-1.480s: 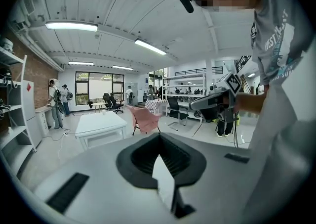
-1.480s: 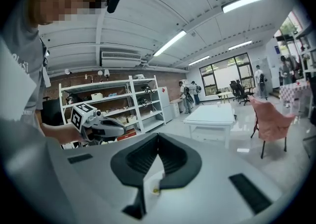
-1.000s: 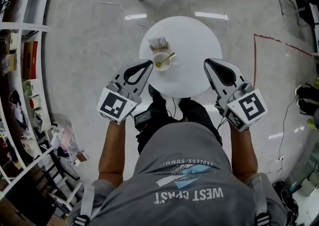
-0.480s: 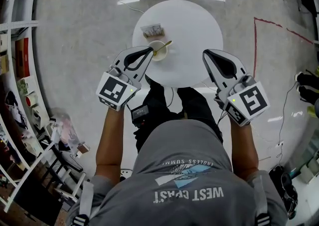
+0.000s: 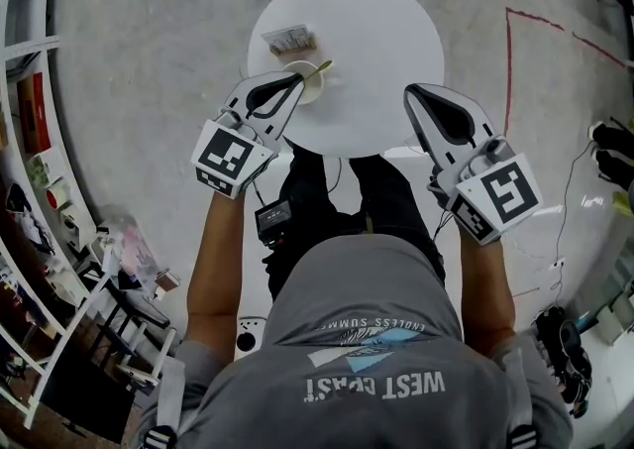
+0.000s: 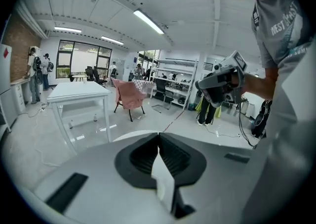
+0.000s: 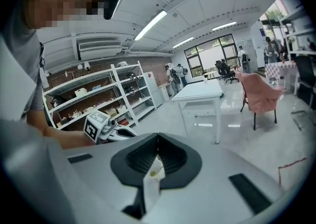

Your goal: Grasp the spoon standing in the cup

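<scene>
A pale cup (image 5: 308, 82) stands on the near left part of the round white table (image 5: 371, 41). A spoon (image 5: 321, 67) stands in it, its handle leaning to the right. My left gripper (image 5: 294, 78) is shut and empty, its tip right beside the cup's left rim; I cannot tell if they touch. The right gripper (image 5: 409, 91) is also shut and empty, at the table's near right edge and well apart from the cup. In the right gripper view, the cup (image 7: 157, 170) with its spoon shows through the slit below the closed jaws.
A small flat packet (image 5: 289, 39) lies on the table behind the cup. Shelving (image 5: 40, 140) lines the floor on the left, and a red tape line (image 5: 515, 31) marks it on the right. A white table (image 6: 81, 92) and a pink-draped chair (image 6: 129, 95) stand farther off.
My left gripper has moved forward, from short of the cup to right beside it. The table has slid up the head view. The right gripper has kept its place by the table's edge.
</scene>
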The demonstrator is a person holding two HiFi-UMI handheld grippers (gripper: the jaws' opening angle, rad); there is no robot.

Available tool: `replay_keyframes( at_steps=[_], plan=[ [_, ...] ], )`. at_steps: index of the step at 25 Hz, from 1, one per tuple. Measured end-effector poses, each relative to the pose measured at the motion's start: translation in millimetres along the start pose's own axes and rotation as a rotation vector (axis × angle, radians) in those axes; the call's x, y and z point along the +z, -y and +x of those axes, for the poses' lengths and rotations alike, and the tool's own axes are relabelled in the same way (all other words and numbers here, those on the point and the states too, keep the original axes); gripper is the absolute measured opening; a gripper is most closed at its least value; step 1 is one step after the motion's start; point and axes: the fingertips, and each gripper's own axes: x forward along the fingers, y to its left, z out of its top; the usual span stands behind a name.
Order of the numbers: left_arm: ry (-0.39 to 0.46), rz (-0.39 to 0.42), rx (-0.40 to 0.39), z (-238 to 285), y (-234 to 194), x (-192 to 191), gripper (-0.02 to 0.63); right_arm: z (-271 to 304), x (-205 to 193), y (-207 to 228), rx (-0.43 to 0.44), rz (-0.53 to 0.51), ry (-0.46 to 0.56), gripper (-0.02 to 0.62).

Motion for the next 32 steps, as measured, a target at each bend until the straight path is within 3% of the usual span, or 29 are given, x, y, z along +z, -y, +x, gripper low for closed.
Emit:
replay_keyframes(
  at_steps=[7, 23, 32],
  plan=[
    [-0.046, -0.008, -0.026, 26.2, -3.3, -21.9, 0.000, 0.4, -14.3, 9.3, -0.012, 0.029, -0.023, 0.002],
    [-0.147, 0.002, -0.025, 69.5, -9.8, -68.4, 0.141, 2.5, -42.4, 15.6, -0.022, 0.078, -0.069, 0.002],
    [-0.200, 0.036, -0.022, 91.6, -14.6, -88.0, 0.163, 6.7, -51.5, 16.4, -0.024, 0.098, -0.086, 0.002]
  ],
)
